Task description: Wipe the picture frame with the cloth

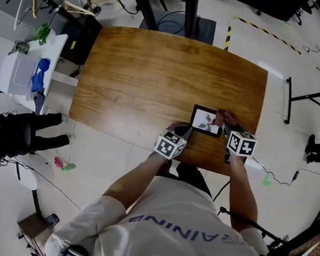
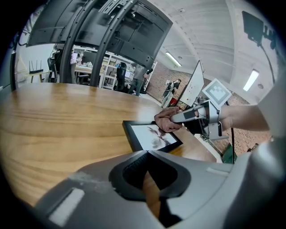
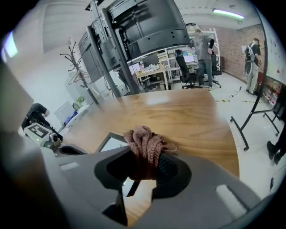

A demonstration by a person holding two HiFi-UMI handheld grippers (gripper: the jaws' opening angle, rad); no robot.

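Note:
A black picture frame (image 1: pixel 205 121) with a pale print lies flat near the front right of the wooden table (image 1: pixel 152 76). My right gripper (image 1: pixel 223 121) is shut on a bunched pinkish-brown knitted cloth (image 3: pixel 145 144) and rests it on the frame's right end. The left gripper view shows that cloth (image 2: pixel 164 121) sitting on the frame's far corner (image 2: pixel 152 136). My left gripper (image 1: pixel 187 131) is at the frame's near left corner, its jaws together with nothing seen between them (image 2: pixel 147 153). In the right gripper view the frame (image 3: pixel 111 142) lies just beyond the jaws, partly hidden.
The frame is close to the table's front edge (image 1: pixel 201 165). A white cart (image 1: pixel 24 69) with a blue item stands to the left, a black stand base (image 1: pixel 200 28) beyond the table, and a tripod leg (image 1: pixel 306 97) at the right. Cables lie on the floor.

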